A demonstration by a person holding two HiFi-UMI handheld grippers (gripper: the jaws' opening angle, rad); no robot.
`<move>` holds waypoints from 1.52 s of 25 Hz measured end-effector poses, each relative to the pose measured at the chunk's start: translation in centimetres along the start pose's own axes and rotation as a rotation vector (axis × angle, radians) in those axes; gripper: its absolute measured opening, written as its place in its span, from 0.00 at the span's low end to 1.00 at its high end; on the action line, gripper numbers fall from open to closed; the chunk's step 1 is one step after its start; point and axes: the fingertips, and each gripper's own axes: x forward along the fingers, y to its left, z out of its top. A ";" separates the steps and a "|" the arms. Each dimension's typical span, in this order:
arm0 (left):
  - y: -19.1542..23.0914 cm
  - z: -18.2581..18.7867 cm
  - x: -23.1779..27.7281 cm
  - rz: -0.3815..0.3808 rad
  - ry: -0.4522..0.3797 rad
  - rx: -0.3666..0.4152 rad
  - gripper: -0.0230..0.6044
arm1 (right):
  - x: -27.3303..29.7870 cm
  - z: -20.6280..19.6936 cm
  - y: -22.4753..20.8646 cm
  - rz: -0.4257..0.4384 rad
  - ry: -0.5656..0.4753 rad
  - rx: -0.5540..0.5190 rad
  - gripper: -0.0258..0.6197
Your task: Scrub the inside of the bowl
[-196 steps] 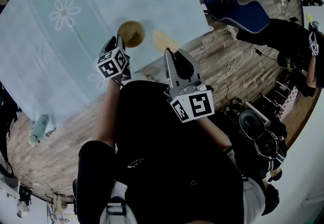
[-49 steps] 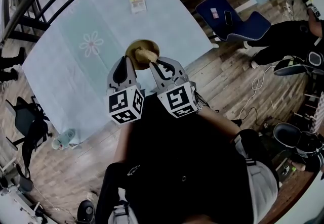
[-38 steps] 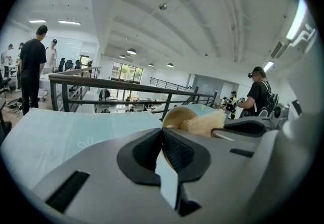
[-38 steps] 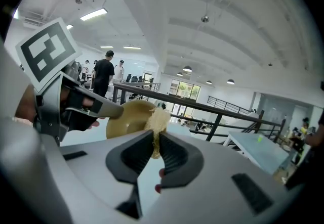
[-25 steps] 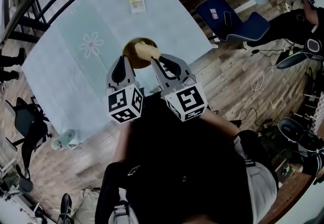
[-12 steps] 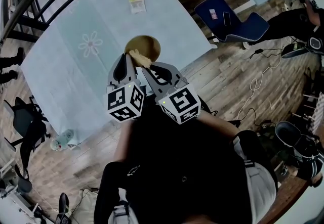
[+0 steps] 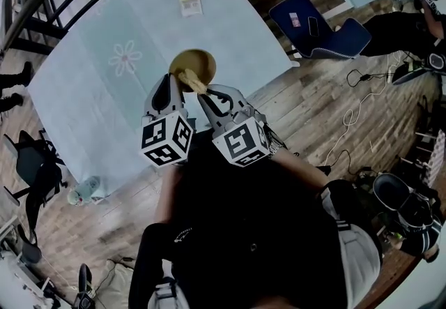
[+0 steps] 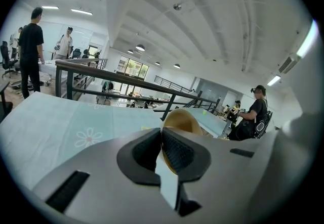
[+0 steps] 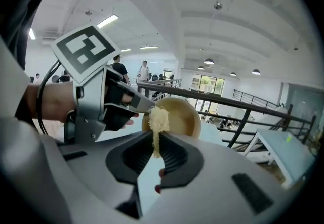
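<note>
A tan bowl (image 7: pixel 195 62) stands on the pale blue tablecloth (image 7: pixel 104 91), near its front edge. My left gripper (image 7: pixel 171 80) is shut on the bowl's near left rim; in the left gripper view the bowl (image 8: pixel 183 121) rises just beyond the closed jaws (image 8: pixel 162 142). My right gripper (image 7: pixel 203 93) is shut on a yellow fibrous scrub pad (image 7: pixel 190 79), and the pad lies at the bowl's near edge. In the right gripper view the pad (image 9: pixel 158 121) sticks up from the jaws (image 9: pixel 154 151) in front of the bowl (image 9: pixel 179 117), with the left gripper (image 9: pixel 132 102) beside it.
A small yellow card (image 7: pixel 189 3) lies on the far part of the cloth. A blue chair (image 7: pixel 320 18) and cables (image 7: pixel 355 102) are on the wooden floor to the right. A railing (image 8: pixel 121 81) runs behind the table, and people stand around.
The right gripper has rolled and drawn the scrub pad from the bowl's middle toward its near left edge. The left gripper keeps its hold on the rim.
</note>
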 end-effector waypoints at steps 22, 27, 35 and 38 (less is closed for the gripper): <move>-1.3 -3.6 0.6 0.092 0.066 -0.059 0.07 | 0.2 -0.7 -7.5 -0.037 0.035 -0.182 0.10; -1.5 -5.4 1.9 0.165 0.084 -0.130 0.06 | -0.3 -1.5 -8.9 0.027 0.047 -0.147 0.10; -0.7 -9.4 4.1 0.284 0.121 -0.284 0.06 | -1.1 -3.0 -12.1 0.067 0.030 -0.111 0.10; -0.3 -11.3 4.9 0.334 0.133 -0.328 0.06 | -1.5 -3.5 -13.9 0.078 0.022 -0.087 0.11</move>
